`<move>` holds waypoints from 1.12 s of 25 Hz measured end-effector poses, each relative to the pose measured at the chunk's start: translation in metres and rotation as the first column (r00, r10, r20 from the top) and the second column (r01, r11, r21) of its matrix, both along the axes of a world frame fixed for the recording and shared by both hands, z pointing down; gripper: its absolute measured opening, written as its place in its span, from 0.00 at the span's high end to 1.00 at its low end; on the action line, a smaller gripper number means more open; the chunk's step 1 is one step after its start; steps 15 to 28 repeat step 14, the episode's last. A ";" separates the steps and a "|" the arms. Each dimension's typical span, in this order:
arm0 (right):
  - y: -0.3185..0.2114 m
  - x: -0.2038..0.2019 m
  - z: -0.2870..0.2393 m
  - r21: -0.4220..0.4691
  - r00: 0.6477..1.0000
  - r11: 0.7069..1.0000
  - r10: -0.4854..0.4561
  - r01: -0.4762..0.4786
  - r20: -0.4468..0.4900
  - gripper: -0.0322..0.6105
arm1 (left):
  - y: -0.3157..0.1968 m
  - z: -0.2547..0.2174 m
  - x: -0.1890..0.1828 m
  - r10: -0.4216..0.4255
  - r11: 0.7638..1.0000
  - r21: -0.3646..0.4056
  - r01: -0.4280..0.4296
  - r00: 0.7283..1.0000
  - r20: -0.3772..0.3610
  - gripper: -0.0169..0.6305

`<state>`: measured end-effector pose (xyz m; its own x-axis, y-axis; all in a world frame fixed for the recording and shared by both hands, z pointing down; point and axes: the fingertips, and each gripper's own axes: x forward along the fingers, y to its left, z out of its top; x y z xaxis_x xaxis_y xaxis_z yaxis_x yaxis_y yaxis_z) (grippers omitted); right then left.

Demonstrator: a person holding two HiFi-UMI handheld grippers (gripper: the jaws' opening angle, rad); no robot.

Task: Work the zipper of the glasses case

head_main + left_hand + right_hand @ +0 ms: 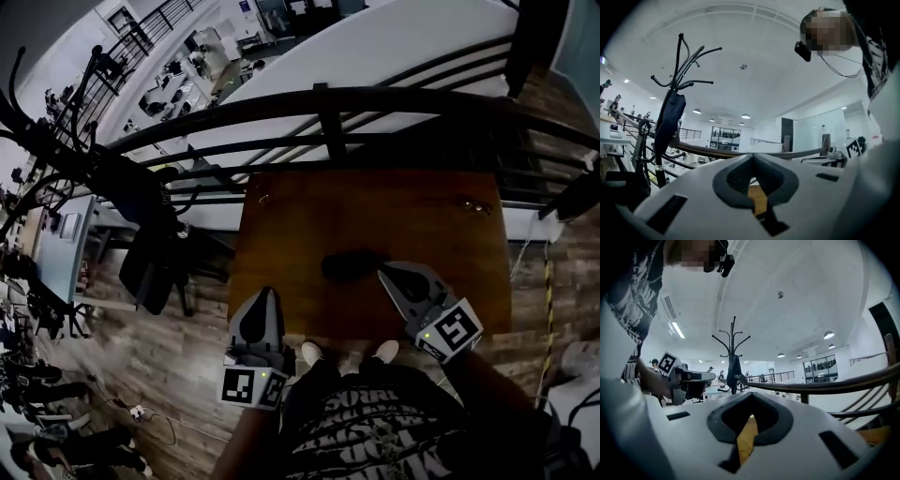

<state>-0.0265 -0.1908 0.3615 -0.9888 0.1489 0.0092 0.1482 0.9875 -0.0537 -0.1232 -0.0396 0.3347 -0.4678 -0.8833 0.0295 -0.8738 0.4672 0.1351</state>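
Note:
The glasses case [349,265] is a dark oval lying near the middle of the brown wooden table [300,225]. My right gripper [382,272] is shut and empty, and its tip sits just off the case's right end. Whether it touches the case I cannot tell. My left gripper [270,292] is also shut with nothing in it, held over the table's front left edge, apart from the case. In the left gripper view the jaws [752,158] are pressed together and point level across the room. The right gripper view shows its jaws [750,397] closed the same way. Neither gripper view shows the case.
A black railing [328,103] runs along the table's far side. A coat rack with a dark bag [141,216] stands to the left. A small metal object [472,202] lies at the table's far right. The person's shoes [347,353] are at the front edge.

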 end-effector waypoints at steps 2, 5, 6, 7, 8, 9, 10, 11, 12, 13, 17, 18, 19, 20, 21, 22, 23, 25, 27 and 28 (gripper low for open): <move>0.003 -0.001 0.002 0.020 1.000 1.000 0.002 -0.002 -0.004 0.95 | -0.002 0.003 0.003 0.025 1.000 -0.002 -0.025 1.000 -0.001 0.96; 0.007 -0.003 0.002 0.047 0.999 0.999 0.023 -0.022 -0.025 0.95 | -0.009 0.004 0.005 0.081 0.996 0.032 -0.081 0.997 -0.008 0.96; 0.009 -0.004 0.000 0.052 0.999 0.998 0.033 -0.031 -0.029 0.95 | -0.011 0.003 0.005 0.100 0.994 0.038 -0.100 0.995 -0.006 0.96; 0.011 -0.003 -0.003 0.053 0.999 0.998 0.042 -0.041 -0.030 0.95 | -0.012 0.002 0.006 0.117 0.992 0.041 -0.116 0.993 -0.003 0.96; 0.013 -0.002 -0.005 0.050 0.998 0.998 0.051 -0.050 -0.031 0.95 | -0.013 0.000 0.008 0.132 0.990 0.049 -0.132 0.991 -0.004 0.96; 0.017 0.000 -0.007 0.041 0.998 0.998 0.057 -0.056 -0.034 0.95 | -0.012 -0.003 0.010 0.146 0.987 0.061 -0.145 0.989 -0.008 0.96; 0.021 0.001 -0.007 0.027 0.997 0.998 0.061 -0.060 -0.040 0.95 | -0.010 -0.004 0.011 0.158 0.985 0.073 -0.157 0.987 -0.009 0.96; 0.027 0.001 -0.007 0.010 0.997 0.998 0.066 -0.066 -0.048 0.95 | -0.006 -0.005 0.010 0.168 0.983 0.080 -0.167 0.986 -0.006 0.96; 0.033 0.000 -0.006 -0.004 0.995 0.997 0.077 -0.077 -0.056 0.95 | -0.001 -0.006 0.008 0.178 0.981 0.084 -0.177 0.984 -0.002 0.96; 0.038 -0.002 -0.004 -0.014 0.994 0.996 0.091 -0.092 -0.062 0.95 | 0.004 -0.007 0.005 0.188 0.978 0.088 -0.188 0.982 0.001 0.96; 0.043 -0.003 -0.003 -0.022 0.992 0.994 0.107 -0.109 -0.067 0.95 | 0.010 -0.007 0.002 0.199 0.976 0.092 -0.198 0.980 0.004 0.96; 0.043 -0.003 -0.003 -0.022 0.992 0.994 0.107 -0.109 -0.067 0.95 | 0.010 -0.007 0.002 0.199 0.976 0.092 -0.198 0.980 0.004 0.96; 0.043 -0.003 -0.003 -0.022 0.992 0.994 0.107 -0.109 -0.067 0.95 | 0.010 -0.007 0.002 0.199 0.976 0.092 -0.198 0.980 0.004 0.96; 0.043 -0.003 -0.003 -0.022 0.992 0.994 0.107 -0.109 -0.067 0.95 | 0.010 -0.007 0.002 0.199 0.976 0.092 -0.198 0.980 0.004 0.96; 0.043 -0.003 -0.003 -0.022 0.992 0.994 0.107 -0.109 -0.067 0.95 | 0.010 -0.007 0.002 0.199 0.976 0.092 -0.198 0.980 0.004 0.96; 0.043 -0.003 -0.003 -0.022 0.992 0.994 0.107 -0.109 -0.067 0.95 | 0.010 -0.007 0.002 0.199 0.976 0.092 -0.198 0.980 0.004 0.96; 0.043 -0.003 -0.003 -0.022 0.992 0.994 0.107 -0.109 -0.067 0.95 | 0.010 -0.007 0.002 0.199 0.976 0.092 -0.198 0.980 0.004 0.96; 0.043 -0.003 -0.003 -0.022 0.992 0.994 0.107 -0.109 -0.067 0.95 | 0.010 -0.007 0.002 0.199 0.976 0.092 -0.198 0.980 0.004 0.96; 0.043 -0.003 -0.003 -0.022 0.992 0.994 0.107 -0.109 -0.067 0.95 | 0.010 -0.007 0.002 0.199 0.976 0.092 -0.198 0.980 0.004 0.96; 0.043 -0.003 -0.003 -0.022 0.992 0.994 0.107 -0.109 -0.067 0.95 | 0.010 -0.007 0.002 0.199 0.976 0.092 -0.198 0.980 0.004 0.96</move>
